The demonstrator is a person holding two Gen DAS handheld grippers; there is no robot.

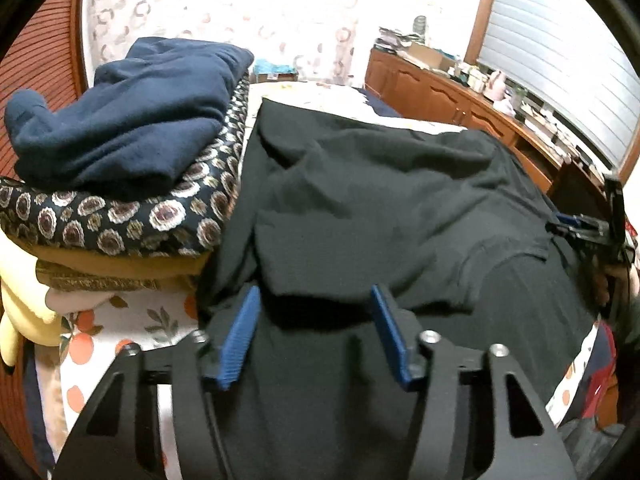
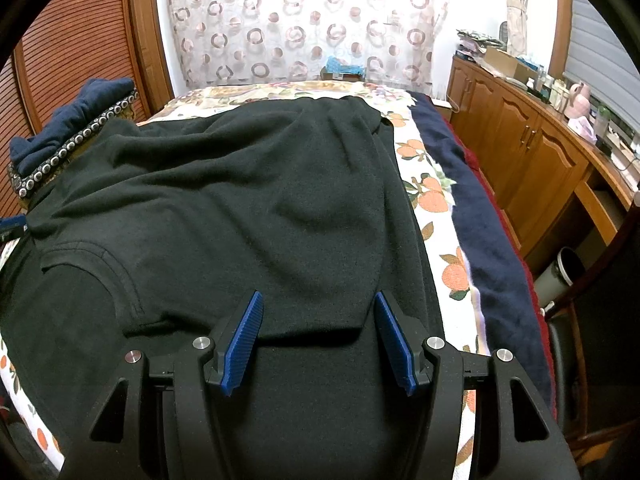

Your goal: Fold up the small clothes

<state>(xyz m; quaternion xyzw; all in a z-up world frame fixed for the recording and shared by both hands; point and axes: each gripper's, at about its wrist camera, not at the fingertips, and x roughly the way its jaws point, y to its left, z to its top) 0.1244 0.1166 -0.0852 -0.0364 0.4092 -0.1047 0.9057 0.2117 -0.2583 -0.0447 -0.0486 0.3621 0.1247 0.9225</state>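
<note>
Both grippers, left [image 1: 314, 300] and right [image 2: 318, 306], hover jaws wide, empty, over the black top [image 2: 248, 208] filling mid-frame on the bed [image 2: 436, 200]. Fold's underway, I'd say; next, pinch that near edge.

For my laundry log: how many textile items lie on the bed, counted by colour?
Black: 1, the black garment
Navy: 1, the navy fleece
Navy patterned: 1, the patterned cushion
Mustard: 1, the mustard fabric
Total: 4
</note>
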